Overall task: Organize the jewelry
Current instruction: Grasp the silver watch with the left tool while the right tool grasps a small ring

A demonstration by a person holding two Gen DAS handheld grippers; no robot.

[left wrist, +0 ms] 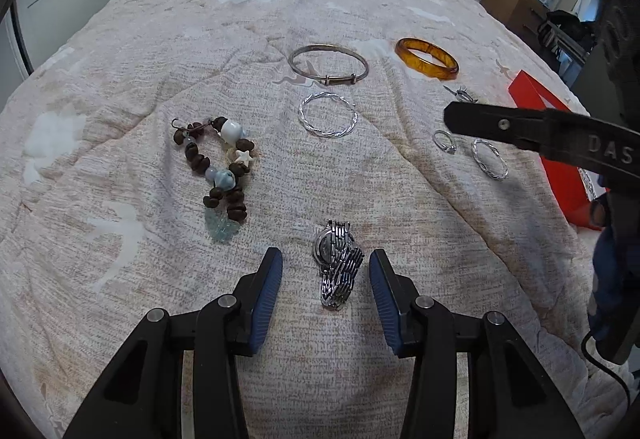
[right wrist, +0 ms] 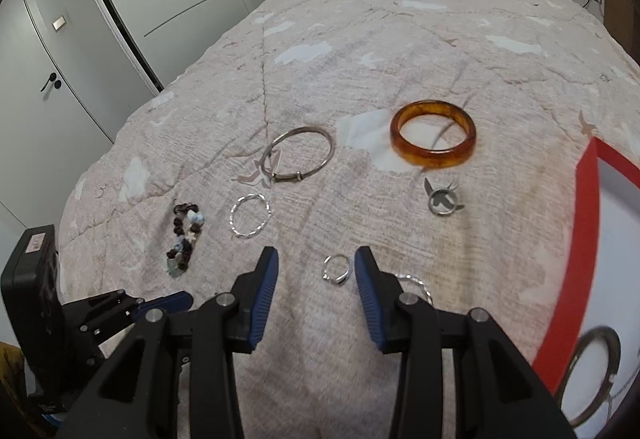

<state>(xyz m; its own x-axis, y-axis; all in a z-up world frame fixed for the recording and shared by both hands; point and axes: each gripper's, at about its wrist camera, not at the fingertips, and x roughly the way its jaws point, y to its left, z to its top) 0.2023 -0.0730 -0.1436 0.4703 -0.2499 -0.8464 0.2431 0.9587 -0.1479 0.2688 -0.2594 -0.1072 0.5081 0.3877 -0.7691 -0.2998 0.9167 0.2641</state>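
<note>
A silver metal-band watch (left wrist: 336, 271) lies folded on the bedspread between the blue pads of my left gripper (left wrist: 326, 265), which stands open with neither pad pressing on it. My right gripper (right wrist: 316, 259) is open too, low over the cover. A small silver ring (right wrist: 334, 279) lies between its fingers, close to the right pad, and a twisted ring (right wrist: 418, 283) is partly hidden behind that finger. In the left wrist view the right gripper (left wrist: 452, 117) reaches in from the right above the small ring (left wrist: 449, 148) and the twisted ring (left wrist: 482, 164).
Spread over the bedspread are an amber bangle (right wrist: 432, 159), a silver bangle (right wrist: 286, 179), a twisted hoop (right wrist: 244, 235), a beaded bracelet (right wrist: 184, 235) and a winged ring (right wrist: 442, 199). A red-rimmed box (right wrist: 580, 231) on the right holds a large ring (right wrist: 592, 371). Wardrobe doors stand to the left.
</note>
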